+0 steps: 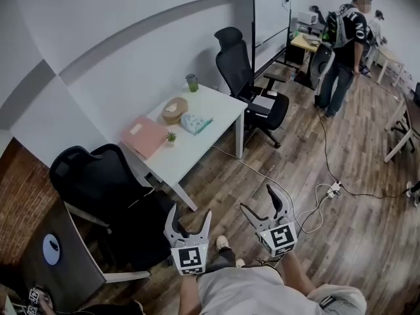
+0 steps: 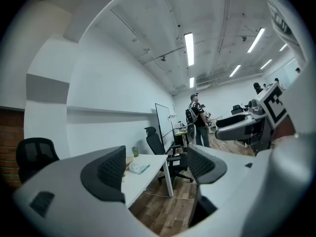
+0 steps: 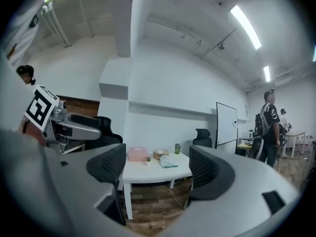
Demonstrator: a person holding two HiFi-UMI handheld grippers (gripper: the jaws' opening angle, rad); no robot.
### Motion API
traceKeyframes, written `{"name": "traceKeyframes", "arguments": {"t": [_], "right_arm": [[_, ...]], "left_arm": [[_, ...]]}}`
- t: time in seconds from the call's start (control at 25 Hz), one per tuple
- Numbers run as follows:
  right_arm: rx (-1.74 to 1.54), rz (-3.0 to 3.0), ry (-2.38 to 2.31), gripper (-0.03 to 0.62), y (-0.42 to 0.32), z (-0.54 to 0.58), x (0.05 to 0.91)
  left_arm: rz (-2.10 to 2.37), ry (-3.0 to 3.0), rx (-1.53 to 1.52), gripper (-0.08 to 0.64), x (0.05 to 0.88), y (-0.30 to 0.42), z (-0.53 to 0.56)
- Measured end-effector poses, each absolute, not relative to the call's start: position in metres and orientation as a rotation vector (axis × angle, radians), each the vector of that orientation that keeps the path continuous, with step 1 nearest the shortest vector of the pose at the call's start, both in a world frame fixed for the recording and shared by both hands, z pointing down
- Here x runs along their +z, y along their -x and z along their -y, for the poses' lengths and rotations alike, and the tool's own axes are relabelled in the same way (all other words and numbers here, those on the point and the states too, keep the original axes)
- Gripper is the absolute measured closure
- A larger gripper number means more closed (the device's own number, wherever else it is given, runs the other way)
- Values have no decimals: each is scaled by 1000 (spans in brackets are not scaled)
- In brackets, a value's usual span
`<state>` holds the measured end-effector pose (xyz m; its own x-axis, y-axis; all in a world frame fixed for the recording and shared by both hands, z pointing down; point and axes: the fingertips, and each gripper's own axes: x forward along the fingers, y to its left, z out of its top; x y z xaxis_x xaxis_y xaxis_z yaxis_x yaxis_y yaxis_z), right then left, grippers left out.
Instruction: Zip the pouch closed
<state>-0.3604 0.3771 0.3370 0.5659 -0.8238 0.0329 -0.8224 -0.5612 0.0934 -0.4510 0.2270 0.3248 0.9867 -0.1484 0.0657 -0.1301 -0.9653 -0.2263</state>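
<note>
While the left gripper [image 1: 190, 215] and right gripper [image 1: 266, 205] stand wide and empty, the pale pouch [image 1: 195, 123] lies on the far white table [image 1: 191, 151], well apart; its zip cannot be made out.

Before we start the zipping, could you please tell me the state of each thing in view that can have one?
Left tongs: open, empty, level.
Right tongs: open, empty, level.
Pouch: lying on the table, untouched; zip too small to tell.
Cup: upright.
Folder: closed, lying flat.
</note>
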Motion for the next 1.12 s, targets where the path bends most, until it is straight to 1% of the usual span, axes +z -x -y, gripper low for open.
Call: {"name": "traceKeyframes", "arguments": {"t": [0.36, 1.12], "right_arm": [[0, 1414, -2649, 202, 323, -349, 345], [73, 1305, -2652, 202, 226, -263, 352]], "left_arm": [[-220, 2924, -125, 175, 335, 413, -200], [-146, 2950, -110, 178, 332, 310, -104]]}}
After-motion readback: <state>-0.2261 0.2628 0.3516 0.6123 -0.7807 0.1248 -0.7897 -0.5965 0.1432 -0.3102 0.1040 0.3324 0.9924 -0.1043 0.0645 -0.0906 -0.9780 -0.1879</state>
